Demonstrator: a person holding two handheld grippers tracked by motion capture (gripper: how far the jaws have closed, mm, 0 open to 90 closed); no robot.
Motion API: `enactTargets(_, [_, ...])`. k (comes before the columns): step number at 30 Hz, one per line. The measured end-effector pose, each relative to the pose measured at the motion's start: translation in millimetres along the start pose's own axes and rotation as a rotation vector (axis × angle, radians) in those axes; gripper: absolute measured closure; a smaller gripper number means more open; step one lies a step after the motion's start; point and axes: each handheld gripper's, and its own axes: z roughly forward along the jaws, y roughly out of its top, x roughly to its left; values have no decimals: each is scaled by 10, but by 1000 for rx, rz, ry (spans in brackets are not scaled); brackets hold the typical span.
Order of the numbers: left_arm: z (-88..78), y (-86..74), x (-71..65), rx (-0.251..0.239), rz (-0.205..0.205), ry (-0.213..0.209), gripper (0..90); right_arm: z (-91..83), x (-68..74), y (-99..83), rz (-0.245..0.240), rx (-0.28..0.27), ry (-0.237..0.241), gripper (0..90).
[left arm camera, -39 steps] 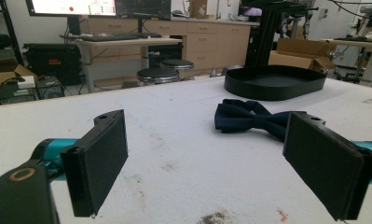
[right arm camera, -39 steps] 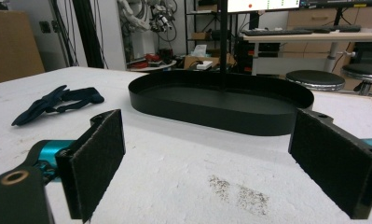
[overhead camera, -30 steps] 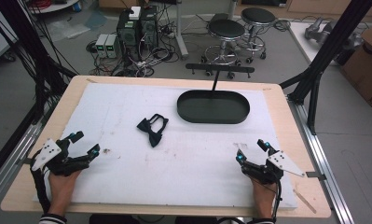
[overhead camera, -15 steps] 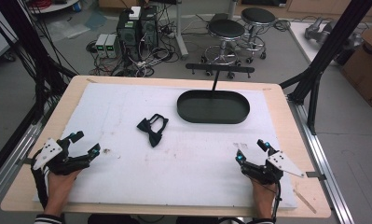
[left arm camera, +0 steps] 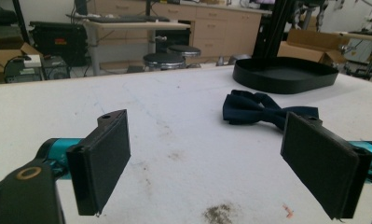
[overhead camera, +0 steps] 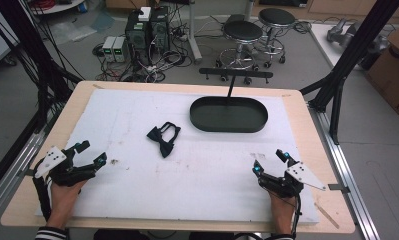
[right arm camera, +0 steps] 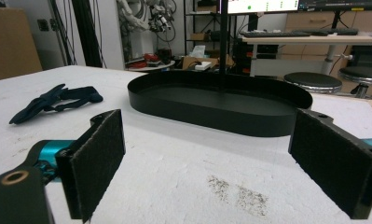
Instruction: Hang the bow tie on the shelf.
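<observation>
Two grippers rest at the near edge of the table (overhead camera: 47,130), both with jaws spread wide and holding nothing. Judging by this, the work is at its opening step: reaching for the bow tie (overhead camera: 163,138). It lies mid-table, well apart from the left gripper (overhead camera: 89,153), ahead and to its right, farther still from the right gripper (overhead camera: 270,161), left of the black tray (overhead camera: 228,125). Next comes a forward reach and a low, centred close.

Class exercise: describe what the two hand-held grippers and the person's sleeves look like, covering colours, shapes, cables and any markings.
Each gripper, the left gripper and the right gripper, has a black frame, teal fittings behind two flat rectangular black jaws, and a grey three-cornered plate on top. A black cable trails from the left one. The sleeve at the left wrist is striped black and white.
</observation>
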Motion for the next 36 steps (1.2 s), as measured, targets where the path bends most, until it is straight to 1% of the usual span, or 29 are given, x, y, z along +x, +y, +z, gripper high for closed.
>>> enactTargets(1, [0, 0, 0, 0, 0, 0, 160, 0, 0, 0, 1, 0, 0, 98])
enactTargets(3, [-2, 53, 18, 15, -3, -5, 160, 0, 0, 0, 0, 0, 0, 98])
enactTargets(4, [-2, 53, 18, 15, -3, -5, 160, 0, 0, 0, 0, 0, 0, 98])
enactTargets(6, [17, 124, 18, 11, -7, -7, 160, 1, 0, 0, 0, 0, -1, 98])
enactTargets(7, [17, 124, 18, 11, -7, -7, 160, 2, -2, 0, -1, 0, -2, 98])
enactTargets(8, [49, 186, 13, 21, 3, -13, 160, 1, -1, 0, 0, 1, -2, 98])
enactTargets(9, [49, 186, 13, 21, 3, -13, 160, 1, -2, 0, -1, 0, -2, 98])
enactTargets(10, [70, 221, 9, 27, 10, -17, 160, 2, -2, 0, -1, 0, -2, 98])
enactTargets(15, [203, 431, -32, 50, 45, -41, 160, 2, -2, 0, 0, 1, -1, 98])
enactTargets(19, [321, 579, -59, 83, 72, -55, 160, 2, -2, 0, -1, 1, -1, 97])
enactTargets(21, [406, 660, -78, 120, 86, -66, 160, 2, -2, 1, 1, 1, -1, 98])
enactTargets(23, [495, 711, -107, 153, 94, -94, 160, 2, -2, 0, 1, 0, -1, 98])
enactTargets(25, [586, 752, -148, 189, 113, -111, 160, 0, 0, 0, 5, 2, -2, 97])
enactTargets(26, [629, 767, -166, 206, 115, -120, 161, 0, 0, 0, 6, 2, -2, 98])
enactTargets(27, [675, 781, -182, 225, 118, -124, 162, 0, 0, 0, 6, 2, -2, 98])
enactTargets(29, [758, 807, -205, 251, 118, -118, 162, -1, -1, 0, 5, 2, -2, 98])
enactTargets(30, [834, 835, -224, 264, 120, -111, 162, 0, -1, 0, 6, 1, -1, 98])
enactTargets(31, [834, 835, -224, 264, 120, -111, 162, -1, 0, 0, 7, 0, -1, 98])
enactTargets(34, [947, 874, -265, 276, 142, -117, 166, 0, -6, 1, 7, -2, 0, 98])
enactTargets(36, [1053, 899, -305, 304, 157, -125, 167, -1, -4, 0, 8, -2, -1, 97])
